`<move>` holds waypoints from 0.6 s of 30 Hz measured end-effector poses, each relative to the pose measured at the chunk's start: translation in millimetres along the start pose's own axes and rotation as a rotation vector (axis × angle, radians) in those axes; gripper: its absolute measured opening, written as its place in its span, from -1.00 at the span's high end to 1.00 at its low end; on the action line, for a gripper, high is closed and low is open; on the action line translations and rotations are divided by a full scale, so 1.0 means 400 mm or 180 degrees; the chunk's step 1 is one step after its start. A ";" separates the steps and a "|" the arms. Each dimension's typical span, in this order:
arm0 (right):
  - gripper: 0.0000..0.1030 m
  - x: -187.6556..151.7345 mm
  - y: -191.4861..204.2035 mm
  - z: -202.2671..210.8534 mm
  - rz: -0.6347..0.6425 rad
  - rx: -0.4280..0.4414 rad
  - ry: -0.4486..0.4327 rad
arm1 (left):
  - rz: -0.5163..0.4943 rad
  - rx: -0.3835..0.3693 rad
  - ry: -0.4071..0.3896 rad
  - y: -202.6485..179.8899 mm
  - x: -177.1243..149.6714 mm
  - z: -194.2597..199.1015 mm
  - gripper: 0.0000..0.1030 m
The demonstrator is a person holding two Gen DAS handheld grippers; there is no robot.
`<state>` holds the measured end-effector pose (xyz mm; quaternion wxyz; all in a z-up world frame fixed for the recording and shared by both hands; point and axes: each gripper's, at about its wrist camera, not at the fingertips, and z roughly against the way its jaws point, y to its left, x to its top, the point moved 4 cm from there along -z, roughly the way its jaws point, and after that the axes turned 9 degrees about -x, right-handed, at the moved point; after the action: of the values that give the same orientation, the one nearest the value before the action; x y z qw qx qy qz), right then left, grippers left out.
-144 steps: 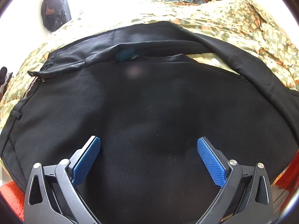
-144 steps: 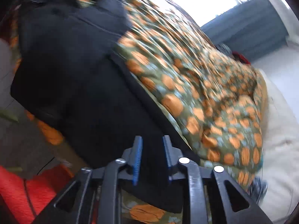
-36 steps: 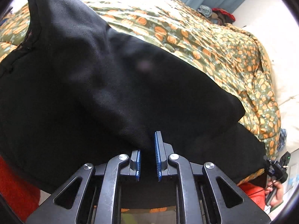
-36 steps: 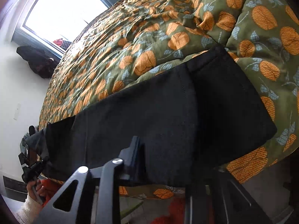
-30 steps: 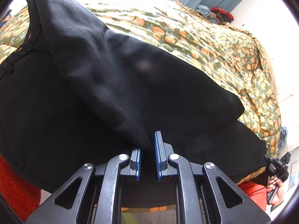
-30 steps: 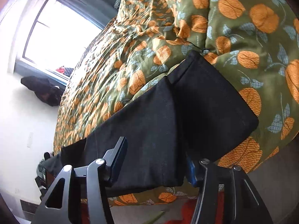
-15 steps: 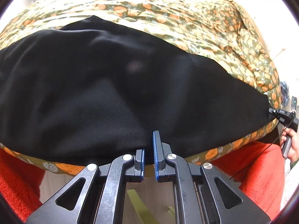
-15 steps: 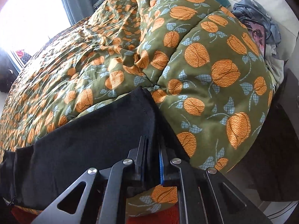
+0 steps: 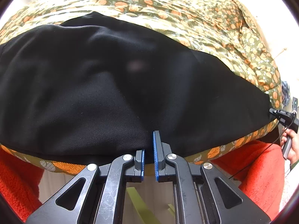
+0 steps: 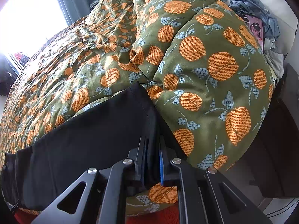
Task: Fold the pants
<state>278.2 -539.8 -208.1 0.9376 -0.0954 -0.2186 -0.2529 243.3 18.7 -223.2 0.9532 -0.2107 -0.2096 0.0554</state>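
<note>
The black pants [image 9: 104, 85] lie spread along the near edge of the bed, one leg laid over the other. My left gripper [image 9: 148, 149] is shut on the near edge of the pants around mid-length. In the right wrist view the pants [image 10: 78, 134] stretch away to the left. My right gripper [image 10: 152, 156] is shut on the leg hems at the right end, just off the bed edge. It also shows at the far right of the left wrist view [image 9: 285, 116].
A green quilt with orange fruit print [image 10: 196, 59] covers the bed [image 9: 186, 13] and bulges to the right of the hems. A phone [image 10: 255, 29] and crumpled clothes [image 10: 261, 5] lie at the far right. An orange-red rug [image 9: 259, 169] lies below the bed edge.
The upper leg has come down flat over the lower one. My right gripper opened, then shut on the hems. Both grippers have drawn back toward the near bed edge.
</note>
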 end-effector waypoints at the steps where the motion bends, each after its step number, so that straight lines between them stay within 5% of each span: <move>1: 0.79 0.000 0.003 0.000 0.0010 -0.0010 -0.0003 | 0.0003 0.0002 0.0003 -0.001 0.000 -0.001 0.88; 18: 0.78 -0.001 0.001 -0.002 -0.0006 0.0037 0.0003 | -0.0038 0.0086 0.0072 -0.013 0.006 -0.019 0.88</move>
<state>278.5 -539.7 -209.2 0.9381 -0.0897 -0.2197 -0.2524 249.0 11.5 -226.4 0.9586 -0.1972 -0.1992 0.0502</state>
